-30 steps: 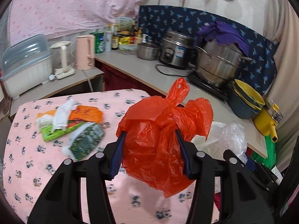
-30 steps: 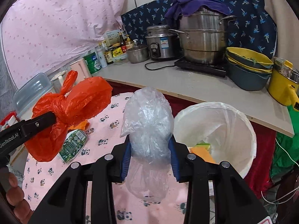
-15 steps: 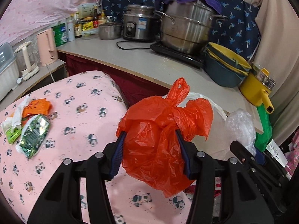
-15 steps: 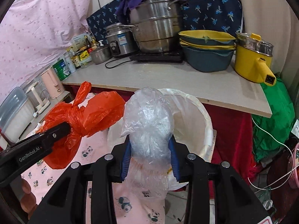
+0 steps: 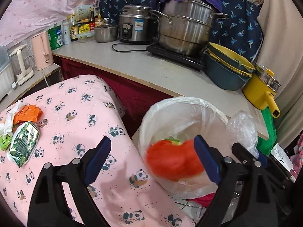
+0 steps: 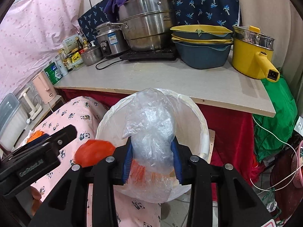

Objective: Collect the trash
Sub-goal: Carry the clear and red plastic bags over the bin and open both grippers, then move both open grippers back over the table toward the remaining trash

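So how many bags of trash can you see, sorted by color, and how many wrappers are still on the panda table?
Orange-red bags: 1, blurred, dropping into the lined trash bin from the open left gripper - orange bag
Clear bags: 1, held by the right gripper - clear bag
Green wrappers on the table: 2 -
Orange wrappers: 1 -
Total: 5

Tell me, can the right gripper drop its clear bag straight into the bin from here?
Probably yes. The right gripper holds the clear bag right over the bin, whose mouth is open; only the falling orange bag is near, off to the left.
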Motion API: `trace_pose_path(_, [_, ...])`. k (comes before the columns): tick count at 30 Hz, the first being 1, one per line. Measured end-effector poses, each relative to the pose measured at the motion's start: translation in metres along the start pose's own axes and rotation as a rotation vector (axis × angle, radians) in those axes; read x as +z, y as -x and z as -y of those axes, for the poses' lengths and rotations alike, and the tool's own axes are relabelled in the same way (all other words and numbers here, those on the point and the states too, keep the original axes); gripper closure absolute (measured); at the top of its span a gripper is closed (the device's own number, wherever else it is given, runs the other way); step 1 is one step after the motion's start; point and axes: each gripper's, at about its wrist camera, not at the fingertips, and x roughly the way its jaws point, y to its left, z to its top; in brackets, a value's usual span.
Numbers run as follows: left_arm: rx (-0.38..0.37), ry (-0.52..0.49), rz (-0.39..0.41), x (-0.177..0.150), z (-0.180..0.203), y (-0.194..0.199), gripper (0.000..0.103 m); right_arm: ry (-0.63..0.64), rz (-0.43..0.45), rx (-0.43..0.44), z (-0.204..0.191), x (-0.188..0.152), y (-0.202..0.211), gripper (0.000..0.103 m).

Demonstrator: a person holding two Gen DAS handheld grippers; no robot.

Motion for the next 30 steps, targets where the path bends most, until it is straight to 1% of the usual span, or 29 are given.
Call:
trace_pose_path(2, [0.01,0.012,0.0,0.001,-0.006,0.001,0.018,0.006,0.004,0.004,-0.003,0.004,-0.002,0.067])
trace_pose_path(6, [0.028,0.043,-0.003,0.001,-0.021,0.002,0.018,0.025,0.029,0.002,-0.012,0.012,-0.006,0.062])
trace_pose_path(7, [0.033,0.047,0.0,0.001,-0.025,0.004,0.018,0.026,0.035,0.003,-0.014,0.013,-0.007,0.056])
trace_pose_path(10, [0.052,0.054,0.009,0.001,-0.034,0.007,0.018,0.025,0.052,0.018,-0.02,0.019,-0.009,0.045])
trace_pose_path(16, [0.078,0.062,0.027,0.004,-0.051,0.015,0.017,0.03,0.07,0.039,-0.035,0.023,-0.004,0.04])
trace_pose_path(22, [0.093,0.094,0.044,0.004,-0.073,0.027,0.017,0.068,0.074,0.062,-0.059,0.019,0.007,0.038])
trace_pose_path(27, [0.129,0.097,0.067,0.003,-0.092,0.04,0.017,0.103,0.074,0.092,-0.083,0.016,0.014,0.037])
trace_pose_path(30, [0.164,0.099,0.081,0.002,-0.107,0.049,0.017,0.125,0.069,0.116,-0.102,0.012,0.017,0.036])
